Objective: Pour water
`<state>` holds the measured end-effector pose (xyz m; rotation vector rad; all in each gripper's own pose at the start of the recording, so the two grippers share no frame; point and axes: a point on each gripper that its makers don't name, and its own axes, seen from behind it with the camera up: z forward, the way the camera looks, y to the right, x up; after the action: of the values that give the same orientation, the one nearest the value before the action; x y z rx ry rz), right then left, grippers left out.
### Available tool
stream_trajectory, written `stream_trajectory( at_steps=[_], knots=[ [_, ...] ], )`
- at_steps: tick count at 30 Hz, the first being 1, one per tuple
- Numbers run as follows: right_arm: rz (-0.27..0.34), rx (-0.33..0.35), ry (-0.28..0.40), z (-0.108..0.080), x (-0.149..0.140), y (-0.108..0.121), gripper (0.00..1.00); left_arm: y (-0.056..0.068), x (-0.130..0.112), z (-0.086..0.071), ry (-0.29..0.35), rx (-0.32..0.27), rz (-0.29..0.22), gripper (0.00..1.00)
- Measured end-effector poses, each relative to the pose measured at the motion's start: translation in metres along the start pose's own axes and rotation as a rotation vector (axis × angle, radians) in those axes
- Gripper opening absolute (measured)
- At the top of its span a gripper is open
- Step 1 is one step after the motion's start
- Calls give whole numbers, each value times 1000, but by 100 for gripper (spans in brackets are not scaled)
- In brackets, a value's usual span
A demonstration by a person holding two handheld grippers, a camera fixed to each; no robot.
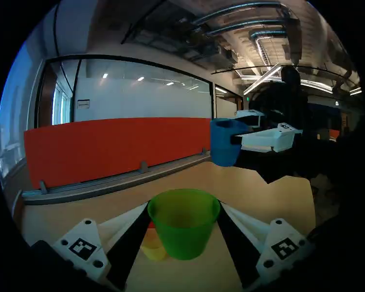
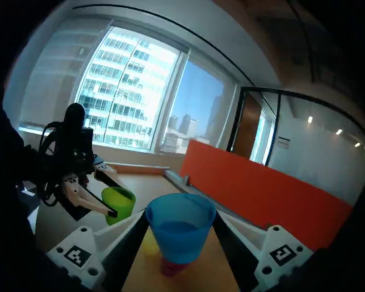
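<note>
Item one: blue cup (image 2: 181,233), upright, pinched between the two fingers of your right gripper (image 2: 181,221), one finger pressing on each side wall. A darker level inside it reads as water (image 2: 179,227). In the left gripper view this cup hangs raised above the table (image 1: 250,194), off to the right and well apart from the green one.

Item two: green cup (image 1: 184,224), upright, clamped on both sides by your left gripper (image 1: 184,214). Whether it holds anything you cannot tell.

Item three: yellow cup (image 1: 152,247), standing on the table below and just left of the green cup, partly hidden behind it.

Item four: pink cup (image 2: 169,267), on the table under the blue cup, its upper part covered by that cup.

Surround: light wooden table. Orange panel (image 1: 114,146) along its far edge. Glass wall (image 1: 138,100) rising behind the panel. Large window (image 2: 129,102) facing tall buildings, seen beyond your left gripper in the right gripper view
</note>
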<state>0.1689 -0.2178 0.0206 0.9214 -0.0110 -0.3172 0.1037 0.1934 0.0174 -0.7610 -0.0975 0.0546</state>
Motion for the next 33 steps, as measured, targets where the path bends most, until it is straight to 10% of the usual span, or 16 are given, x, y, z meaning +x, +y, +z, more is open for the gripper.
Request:
stream_trajectory(
  at_steps=[33],
  knots=[
    [-365, 39, 57, 41, 73, 8, 92, 20, -4, 5, 6, -37, 8, 89]
  ],
)
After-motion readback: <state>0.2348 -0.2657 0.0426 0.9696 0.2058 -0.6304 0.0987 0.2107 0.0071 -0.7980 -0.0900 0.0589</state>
